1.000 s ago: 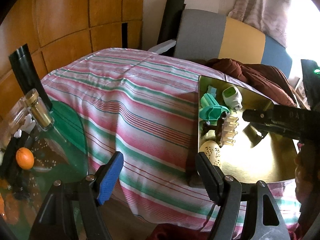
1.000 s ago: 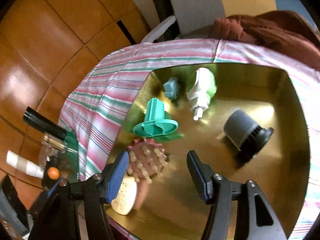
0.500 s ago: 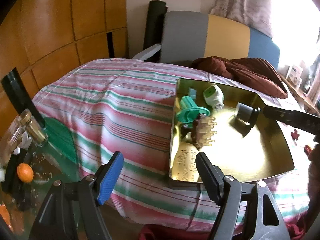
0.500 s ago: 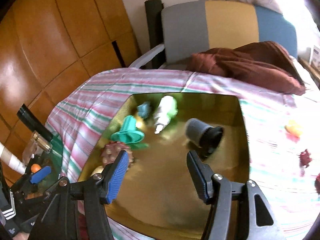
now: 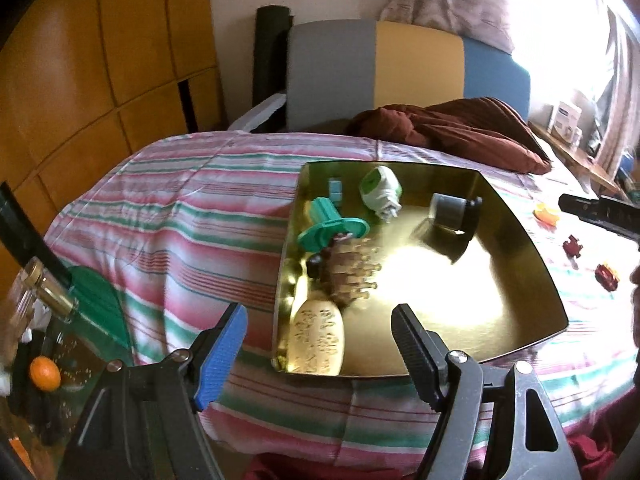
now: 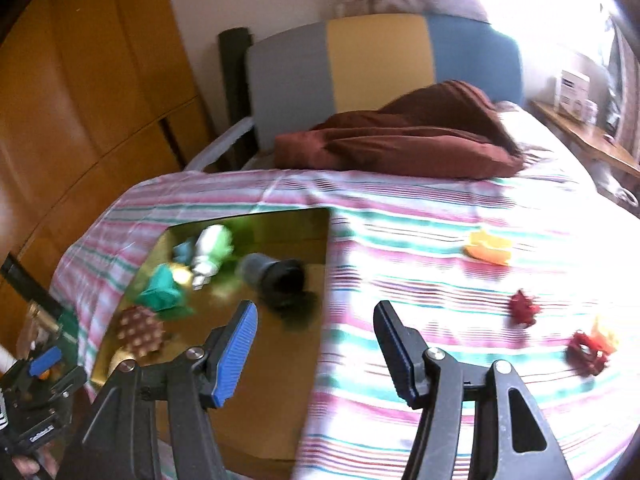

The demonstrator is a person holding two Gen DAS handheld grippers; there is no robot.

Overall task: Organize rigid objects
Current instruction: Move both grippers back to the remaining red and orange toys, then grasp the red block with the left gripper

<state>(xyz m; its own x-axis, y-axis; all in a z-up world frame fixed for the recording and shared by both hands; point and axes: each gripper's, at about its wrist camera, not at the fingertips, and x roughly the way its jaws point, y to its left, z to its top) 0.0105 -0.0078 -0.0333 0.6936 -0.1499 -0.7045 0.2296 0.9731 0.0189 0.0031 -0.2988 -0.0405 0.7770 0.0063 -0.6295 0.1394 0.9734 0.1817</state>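
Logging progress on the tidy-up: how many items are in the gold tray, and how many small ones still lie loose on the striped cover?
In tray: 6
Loose on cover: 3, one orange-yellow, two dark red
Total: 9

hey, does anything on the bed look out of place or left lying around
Yes. Several small items, an orange piece, a dark red one and a red-and-yellow one, lie loose on the striped bedspread, outside the gold tray where the other objects sit.
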